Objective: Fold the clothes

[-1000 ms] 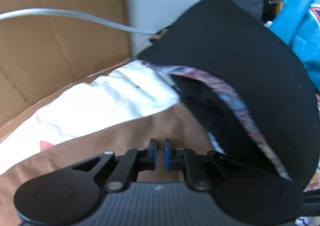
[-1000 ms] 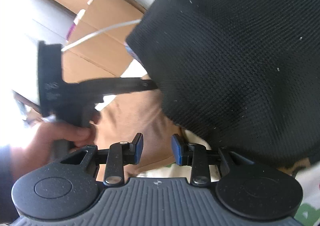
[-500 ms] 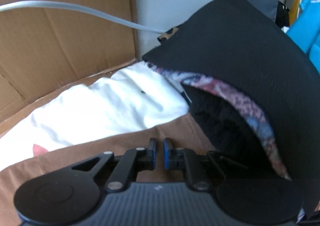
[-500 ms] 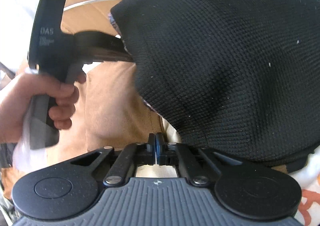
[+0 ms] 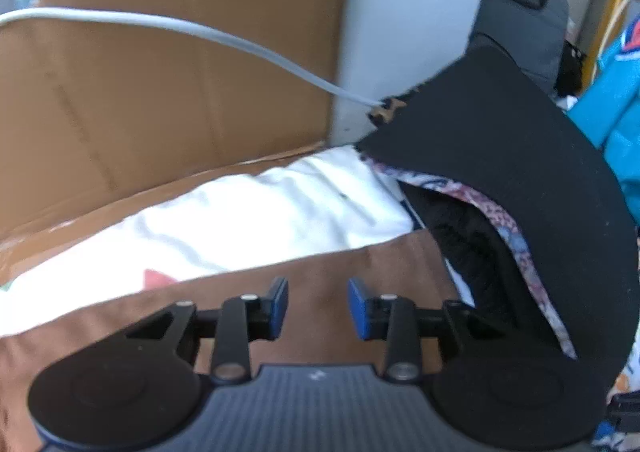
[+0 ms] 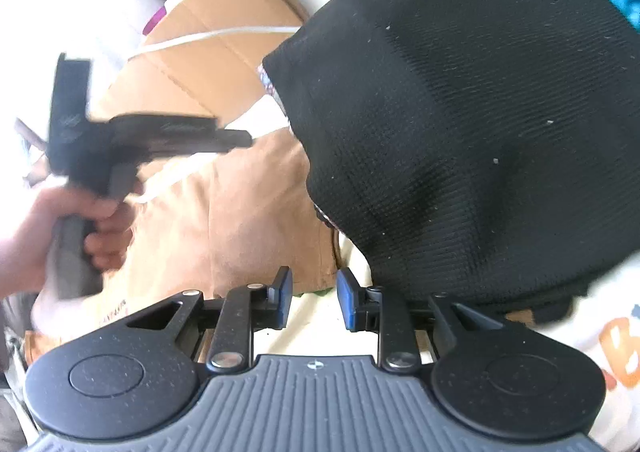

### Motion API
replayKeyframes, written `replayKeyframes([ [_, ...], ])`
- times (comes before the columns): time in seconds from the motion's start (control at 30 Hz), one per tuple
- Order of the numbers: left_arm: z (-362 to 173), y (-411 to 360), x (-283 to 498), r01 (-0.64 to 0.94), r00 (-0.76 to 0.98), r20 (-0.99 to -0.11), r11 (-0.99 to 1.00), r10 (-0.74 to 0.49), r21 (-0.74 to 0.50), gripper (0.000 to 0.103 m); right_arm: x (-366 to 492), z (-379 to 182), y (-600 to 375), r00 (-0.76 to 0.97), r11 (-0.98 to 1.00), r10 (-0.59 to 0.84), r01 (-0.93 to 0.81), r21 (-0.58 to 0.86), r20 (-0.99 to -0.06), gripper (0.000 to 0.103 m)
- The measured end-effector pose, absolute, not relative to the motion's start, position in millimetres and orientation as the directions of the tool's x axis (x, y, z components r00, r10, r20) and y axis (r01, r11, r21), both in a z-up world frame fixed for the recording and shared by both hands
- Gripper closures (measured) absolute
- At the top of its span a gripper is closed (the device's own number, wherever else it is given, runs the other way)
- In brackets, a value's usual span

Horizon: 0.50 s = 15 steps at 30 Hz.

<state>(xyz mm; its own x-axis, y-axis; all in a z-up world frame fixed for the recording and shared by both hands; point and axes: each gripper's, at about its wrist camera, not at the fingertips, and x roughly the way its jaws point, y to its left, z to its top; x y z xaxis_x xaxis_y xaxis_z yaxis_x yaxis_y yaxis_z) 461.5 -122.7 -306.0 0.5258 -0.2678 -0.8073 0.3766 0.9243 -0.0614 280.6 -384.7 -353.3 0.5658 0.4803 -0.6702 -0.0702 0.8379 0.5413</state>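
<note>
A folded black mesh garment (image 5: pixel 520 172) with a patterned lining lies at the right, also filling the right wrist view (image 6: pixel 480 124). A brown garment (image 5: pixel 328 264) lies under my left gripper (image 5: pixel 318 308), which is open and empty above it. My right gripper (image 6: pixel 314 298) is open and empty at the black garment's near edge, over the brown garment (image 6: pixel 224 220). The left gripper shows in the right wrist view (image 6: pixel 244 139), blurred, held by a hand, apart from the black garment.
A white garment (image 5: pixel 240 220) lies beyond the brown one. A cardboard box wall (image 5: pixel 160 92) stands behind, with a grey cable (image 5: pixel 224 38) across it. Turquoise cloth (image 5: pixel 616 112) and a dark bag (image 5: pixel 520 20) are at the far right.
Both grippers have opened; the right one was shut half a second ago. The left gripper has drawn back from the black garment's edge.
</note>
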Motion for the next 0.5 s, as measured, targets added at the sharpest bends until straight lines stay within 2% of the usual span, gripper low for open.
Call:
replayKeyframes([
  [0.03,-302,-118,458,0.360,0.530,-0.807,0.931,-0.261,-0.065,0.055,275,-351,-385,0.564,0.840,0.484,-0.083,0.537,-0.669,0.076],
  [0.07,-298,-114,455,0.342,0.535,-0.806,0.937,-0.254,-0.069,0.046,269,-348,-385,0.562,0.842,0.487,-0.101,0.529,-0.669,0.074],
  [0.1,-294,-108,450,0.319,0.546,-0.803,0.946,-0.237,-0.062,0.039,263,-345,-385,0.559,0.845,0.491,-0.119,0.522,-0.668,0.061],
  [0.13,-289,-102,445,0.294,0.559,-0.800,0.954,-0.217,-0.053,0.035,261,-340,-382,0.559,0.844,0.497,-0.135,0.519,-0.664,0.052],
  [0.2,-281,-89,431,0.263,0.564,-0.803,0.964,-0.192,-0.046,0.020,267,-328,-372,0.556,0.838,0.512,-0.158,0.522,-0.654,0.042],
  [0.33,-259,-62,400,0.204,0.535,-0.827,0.977,-0.170,-0.068,0.018,288,-302,-359,0.554,0.830,0.535,-0.205,0.519,-0.638,0.021],
  [0.43,-237,-44,373,0.178,0.546,-0.825,0.982,-0.146,-0.056,0.005,305,-281,-337,0.579,0.829,0.536,-0.225,0.512,-0.614,0.004],
  [0.5,-226,-33,357,0.154,0.550,-0.826,0.987,-0.122,-0.043,0.001,321,-270,-319,0.597,0.829,0.533,-0.224,0.513,-0.600,0.001],
])
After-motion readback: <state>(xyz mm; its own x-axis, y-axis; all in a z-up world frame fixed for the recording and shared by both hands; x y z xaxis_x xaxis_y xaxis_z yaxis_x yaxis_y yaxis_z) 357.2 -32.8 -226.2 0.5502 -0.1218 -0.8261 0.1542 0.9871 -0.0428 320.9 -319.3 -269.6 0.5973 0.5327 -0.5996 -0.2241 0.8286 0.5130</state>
